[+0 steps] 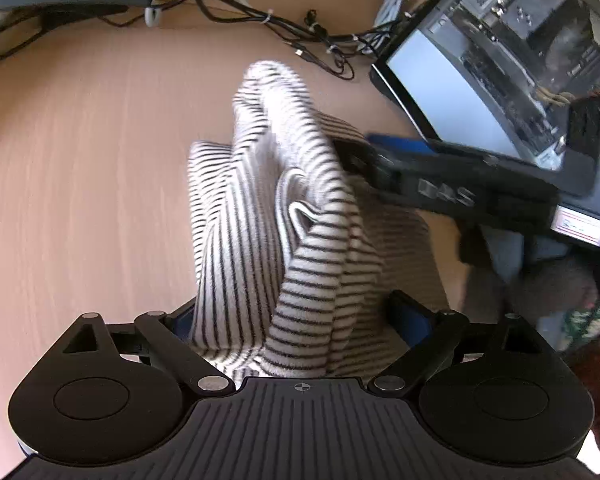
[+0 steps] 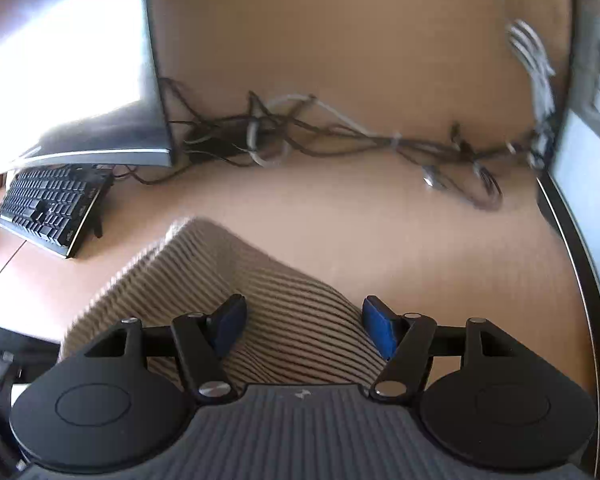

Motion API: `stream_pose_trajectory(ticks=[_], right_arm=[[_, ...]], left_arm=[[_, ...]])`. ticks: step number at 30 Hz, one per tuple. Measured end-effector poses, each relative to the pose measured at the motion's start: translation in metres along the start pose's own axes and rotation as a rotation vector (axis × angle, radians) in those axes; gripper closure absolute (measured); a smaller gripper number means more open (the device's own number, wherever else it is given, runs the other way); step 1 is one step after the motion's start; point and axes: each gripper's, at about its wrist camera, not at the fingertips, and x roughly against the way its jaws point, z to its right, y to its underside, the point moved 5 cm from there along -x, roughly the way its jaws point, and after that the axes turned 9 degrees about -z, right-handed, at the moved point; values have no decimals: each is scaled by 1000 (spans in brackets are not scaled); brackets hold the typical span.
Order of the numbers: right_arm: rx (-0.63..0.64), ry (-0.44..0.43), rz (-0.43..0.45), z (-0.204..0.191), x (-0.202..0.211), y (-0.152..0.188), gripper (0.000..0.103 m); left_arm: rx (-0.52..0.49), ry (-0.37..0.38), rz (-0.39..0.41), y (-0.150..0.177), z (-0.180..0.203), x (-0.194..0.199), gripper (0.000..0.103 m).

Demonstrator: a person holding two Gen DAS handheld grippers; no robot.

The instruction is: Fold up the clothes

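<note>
A white garment with thin black stripes (image 1: 260,216) is bunched into a raised hump on the wooden desk (image 1: 80,160). My left gripper (image 1: 296,312) stands wide open around the near end of the hump, its blue pads apart from the folds. In the left wrist view the right gripper's black housing (image 1: 452,192) reaches in from the right and meets the cloth high on the hump. In the right wrist view a thick roll of the striped garment (image 2: 292,320) fills the gap of my right gripper (image 2: 304,320), with both blue pads against it.
A computer case with a glass side (image 1: 500,60) stands at the right. Tangled cables (image 2: 340,140) run along the back of the desk. A monitor (image 2: 72,72) and a black keyboard (image 2: 48,208) sit at the left. A blurred hand (image 1: 548,288) holds the right gripper.
</note>
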Motion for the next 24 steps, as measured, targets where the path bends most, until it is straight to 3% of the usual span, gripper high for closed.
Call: stream_pose_trajectory(ticks=[3,5,8,12,15,19,20,24], right_arm=[[14,12,34,3,19,-1,32],[9,30,57,11,36,4,20],[-57,33,41,26,55,23,19],[-119,31,1,28,61,55,18],[-180,-8,-27,24,56,73,17],[-252,-101,-43,19,48,82,17],[-256,-120,-45,17,47,83,25],[-205,-115,-41,14,41,74,26]], left_arm=[[18,23,6,0,-3,12,13],[10,39,29,-3,-5,26,13],[1,86,69,-11,-8,45,7],[-8,19,91,-21,-18,46,7],[-10,19,45,-18,-22,34,9],[-42,48,-31,-8,-18,13,21],[-41,59,-38,-6,-17,9,21],[-41,83,-39,-2,-7,0,19]])
